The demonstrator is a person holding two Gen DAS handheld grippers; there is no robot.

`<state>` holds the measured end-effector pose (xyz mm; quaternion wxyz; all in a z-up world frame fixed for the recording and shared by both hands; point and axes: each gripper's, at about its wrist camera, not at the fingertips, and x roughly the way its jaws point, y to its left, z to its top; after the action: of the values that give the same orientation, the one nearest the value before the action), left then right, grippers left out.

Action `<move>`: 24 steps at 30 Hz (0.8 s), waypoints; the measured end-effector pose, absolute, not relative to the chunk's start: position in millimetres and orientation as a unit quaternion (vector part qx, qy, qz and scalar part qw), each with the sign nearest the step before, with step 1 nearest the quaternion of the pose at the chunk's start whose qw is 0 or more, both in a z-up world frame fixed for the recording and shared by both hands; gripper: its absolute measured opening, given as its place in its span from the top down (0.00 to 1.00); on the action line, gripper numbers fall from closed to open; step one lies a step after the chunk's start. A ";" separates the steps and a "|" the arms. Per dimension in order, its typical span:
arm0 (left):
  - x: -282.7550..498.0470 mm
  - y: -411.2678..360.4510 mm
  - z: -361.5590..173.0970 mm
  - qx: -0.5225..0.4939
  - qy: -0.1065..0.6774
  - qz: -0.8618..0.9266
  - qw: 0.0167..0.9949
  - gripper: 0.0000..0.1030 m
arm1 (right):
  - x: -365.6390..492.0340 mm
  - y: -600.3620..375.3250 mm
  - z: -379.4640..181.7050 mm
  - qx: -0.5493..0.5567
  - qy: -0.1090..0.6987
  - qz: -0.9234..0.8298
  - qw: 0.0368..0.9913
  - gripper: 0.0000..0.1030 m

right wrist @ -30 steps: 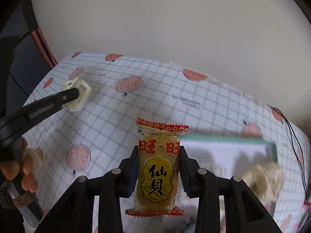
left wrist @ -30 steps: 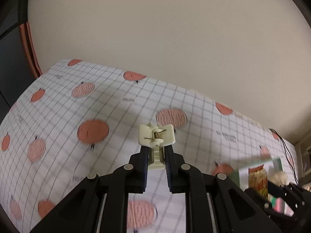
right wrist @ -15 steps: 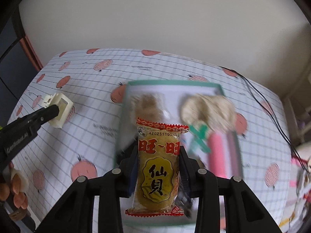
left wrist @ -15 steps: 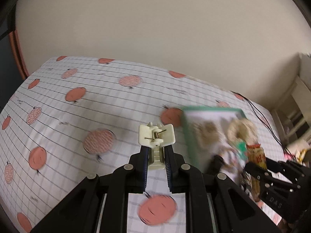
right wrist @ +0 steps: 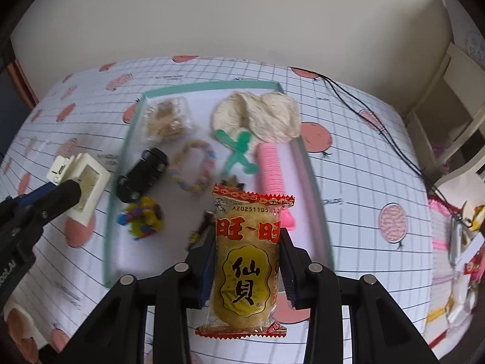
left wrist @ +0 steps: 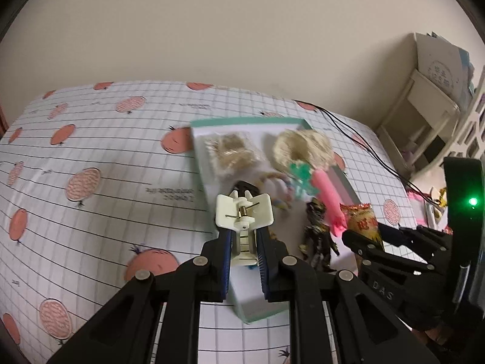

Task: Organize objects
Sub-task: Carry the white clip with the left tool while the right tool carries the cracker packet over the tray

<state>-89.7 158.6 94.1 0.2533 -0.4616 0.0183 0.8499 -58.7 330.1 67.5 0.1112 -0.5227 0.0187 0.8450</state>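
Two tongs hover over one tray (right wrist: 121, 163): left (left wrist: 244, 242) clamps one clip (left wrist: 244, 212), right (right wrist: 247, 261) clamps one snack (right wrist: 247, 261).

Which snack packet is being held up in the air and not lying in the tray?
The yellow rice cracker packet with red zigzag ends, clamped in the right gripper. The clear packet of crumbly biscuits and the pale round crackers lie in the tray.
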 end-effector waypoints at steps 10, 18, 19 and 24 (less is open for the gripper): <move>-87.6 178.0 71.0 -0.493 0.012 0.831 0.258 0.84 | -58.3 344.4 58.4 -0.517 0.025 0.846 0.131 0.62; -80.0 193.1 68.8 -0.495 0.010 0.826 0.271 0.84 | -62.0 345.6 55.5 -0.505 0.035 0.852 0.132 0.61; -78.6 194.7 68.9 -0.497 0.008 0.823 0.275 0.84 | -62.5 346.2 54.6 -0.506 0.036 0.852 0.132 0.61; -71.6 209.8 66.6 -0.496 0.026 0.820 0.285 0.83 | -65.1 352.0 48.9 -0.509 0.048 0.849 0.136 0.61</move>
<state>-71.6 209.8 66.6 0.2852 -0.4957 0.0258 0.8200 -65.1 352.0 48.9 0.1359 -0.5087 0.0483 0.8488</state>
